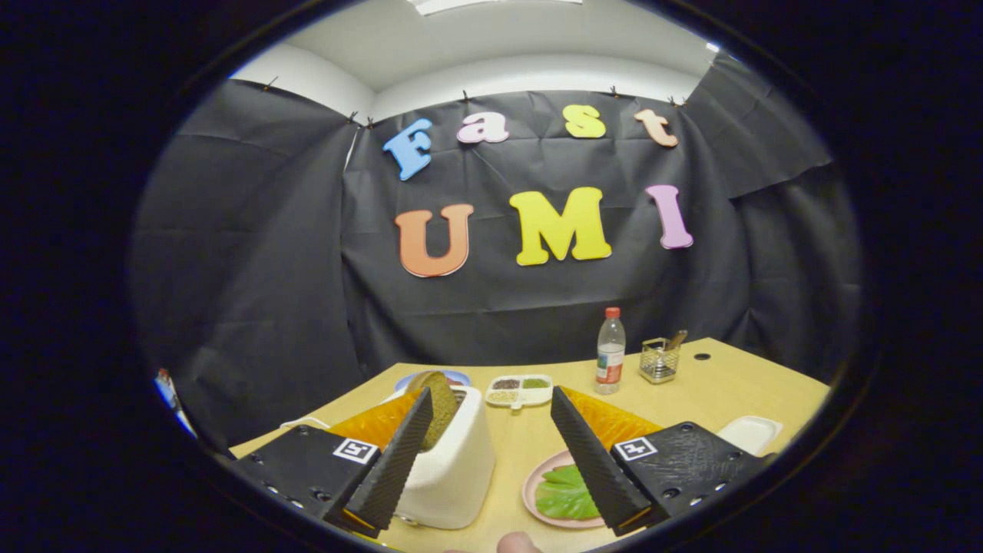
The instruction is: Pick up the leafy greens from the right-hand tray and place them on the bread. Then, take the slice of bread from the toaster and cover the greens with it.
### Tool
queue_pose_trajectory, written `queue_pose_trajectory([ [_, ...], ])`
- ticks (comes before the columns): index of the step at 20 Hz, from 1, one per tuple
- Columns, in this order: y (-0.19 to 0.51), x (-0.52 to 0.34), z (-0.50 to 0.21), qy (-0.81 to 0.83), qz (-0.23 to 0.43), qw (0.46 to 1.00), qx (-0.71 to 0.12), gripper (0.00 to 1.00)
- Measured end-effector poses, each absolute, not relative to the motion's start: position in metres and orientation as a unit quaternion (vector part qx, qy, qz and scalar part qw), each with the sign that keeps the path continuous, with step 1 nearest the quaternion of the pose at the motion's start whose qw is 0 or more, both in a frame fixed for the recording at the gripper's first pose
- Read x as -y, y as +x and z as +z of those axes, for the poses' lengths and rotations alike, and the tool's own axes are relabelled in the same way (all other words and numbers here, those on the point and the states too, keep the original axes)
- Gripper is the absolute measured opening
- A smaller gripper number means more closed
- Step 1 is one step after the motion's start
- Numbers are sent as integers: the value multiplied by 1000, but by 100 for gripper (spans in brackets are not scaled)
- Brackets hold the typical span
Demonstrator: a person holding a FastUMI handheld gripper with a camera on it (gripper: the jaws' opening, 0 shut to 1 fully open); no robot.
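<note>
My gripper (pixel 491 392) is open above the wooden table (pixel 714 392), with nothing between its fingers. A white toaster (pixel 453 476) stands just ahead of the left finger, partly hidden by it. A brown slice of bread (pixel 439 407) sticks up out of its slot. The leafy greens (pixel 564 495) lie on a pink plate (pixel 537 468) beside the right finger, which covers the plate's right part. Behind the toaster a blue plate (pixel 453 375) peeks out; what lies on it is mostly hidden.
A white divided dish (pixel 520 390) of seeds sits beyond the toaster. Farther right stand a plastic bottle (pixel 610 352) and a wire basket (pixel 659 361). A white tray (pixel 751 432) lies near the table's right edge. A person's fingertip (pixel 516 544) shows below the fingers.
</note>
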State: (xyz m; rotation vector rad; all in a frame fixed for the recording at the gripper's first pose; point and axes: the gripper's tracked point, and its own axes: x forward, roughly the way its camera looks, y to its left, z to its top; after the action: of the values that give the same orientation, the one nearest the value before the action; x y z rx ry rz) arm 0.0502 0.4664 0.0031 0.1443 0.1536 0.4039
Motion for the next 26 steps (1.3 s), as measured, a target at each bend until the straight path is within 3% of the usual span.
queue_pose_trajectory([
  [9,76,-546,-19,9,210,969,-129,95],
  [14,102,-557,-42,-1,181,969,-171,83],
  [16,107,-560,-49,7,182,965,-191,74],
  [21,118,-556,-52,-1,172,964,-203,29],
  [23,117,-555,-50,-2,177,963,-203,18],
  [26,112,-555,-42,9,199,959,-203,11],
])
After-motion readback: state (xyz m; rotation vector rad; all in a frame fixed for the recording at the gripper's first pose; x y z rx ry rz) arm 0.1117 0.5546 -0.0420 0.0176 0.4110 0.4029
